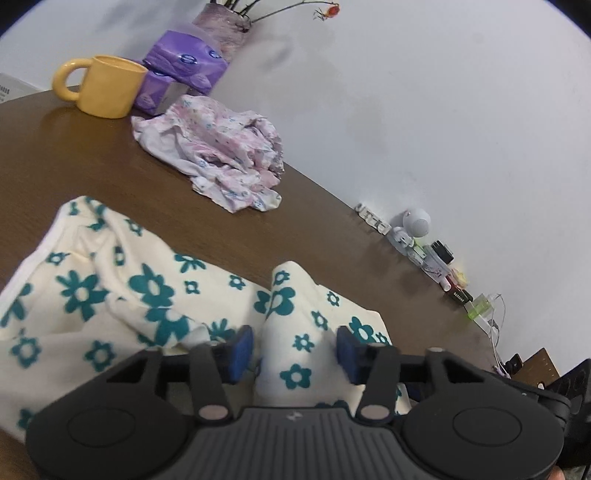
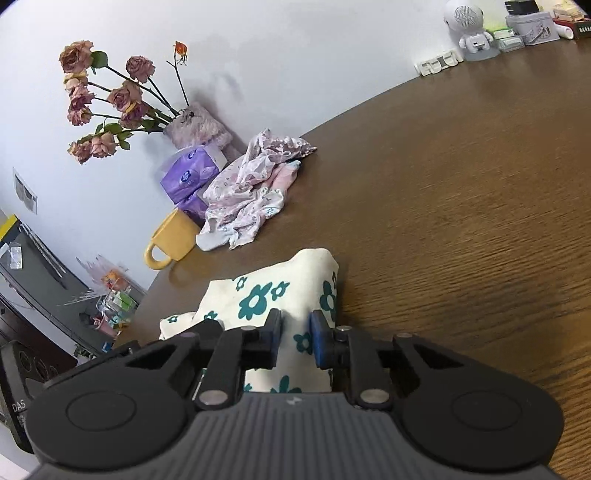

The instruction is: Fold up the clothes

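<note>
A cream cloth with teal flowers (image 1: 147, 288) lies rumpled on the brown table (image 1: 74, 155). In the left wrist view a raised fold of it stands between the blue pads of my left gripper (image 1: 295, 352). The jaws stand wide and I see a slight gap at each pad, so it is open. In the right wrist view the same cloth (image 2: 258, 295) is bunched into a ridge, and my right gripper (image 2: 296, 341) is shut on it, with the pads pressing both sides. A crumpled pink floral garment (image 1: 221, 155) (image 2: 251, 188) lies farther back.
A yellow mug (image 1: 110, 86) (image 2: 173, 240), purple tissue packs (image 1: 181, 70) (image 2: 192, 173) and a vase of dried roses (image 2: 195, 125) stand near the wall behind the pink garment. A white speaker figure (image 1: 415, 223) (image 2: 469, 26) and small boxes line the table's far edge.
</note>
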